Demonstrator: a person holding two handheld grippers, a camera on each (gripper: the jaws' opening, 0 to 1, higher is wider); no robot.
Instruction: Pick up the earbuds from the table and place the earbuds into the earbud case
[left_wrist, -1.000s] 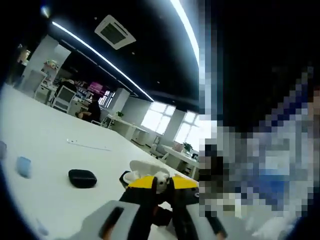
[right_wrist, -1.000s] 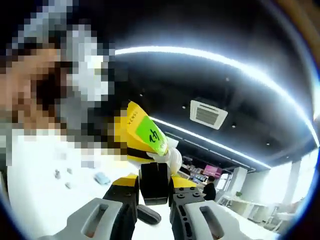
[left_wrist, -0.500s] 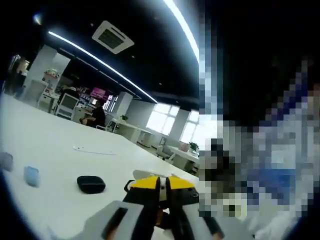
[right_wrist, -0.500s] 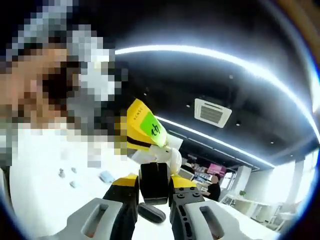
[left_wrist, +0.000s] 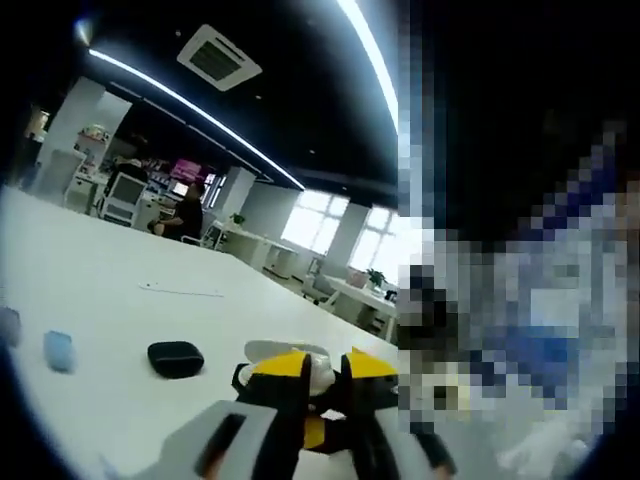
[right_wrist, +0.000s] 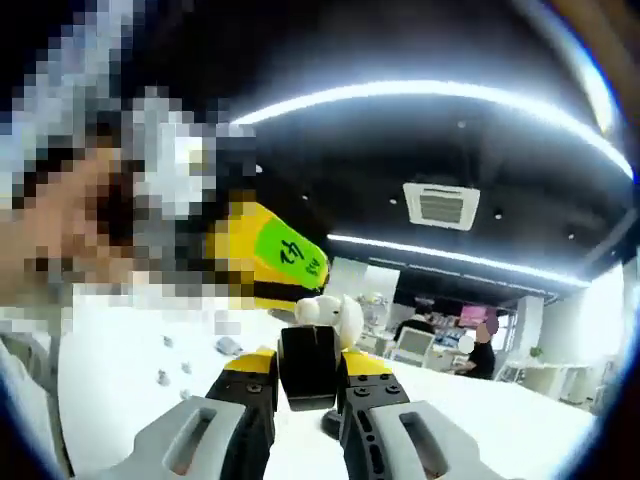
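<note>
In the right gripper view, the right tongs (right_wrist: 310, 368) are raised above the white bench (right_wrist: 120, 350), clamped narrowly on a black earbud case (right_wrist: 309, 362) with its lid open. A white earbud (right_wrist: 318, 312) sits at the case's top edge. The left tongs (right_wrist: 262, 262), yellow with a green label, reach in from the left and meet that earbud. In the left gripper view, the left tongs (left_wrist: 320, 375) hold the white earbud (left_wrist: 318, 374) in a narrow grip. A second black case (left_wrist: 175, 358) lies shut on the bench (left_wrist: 90, 290), well apart.
</note>
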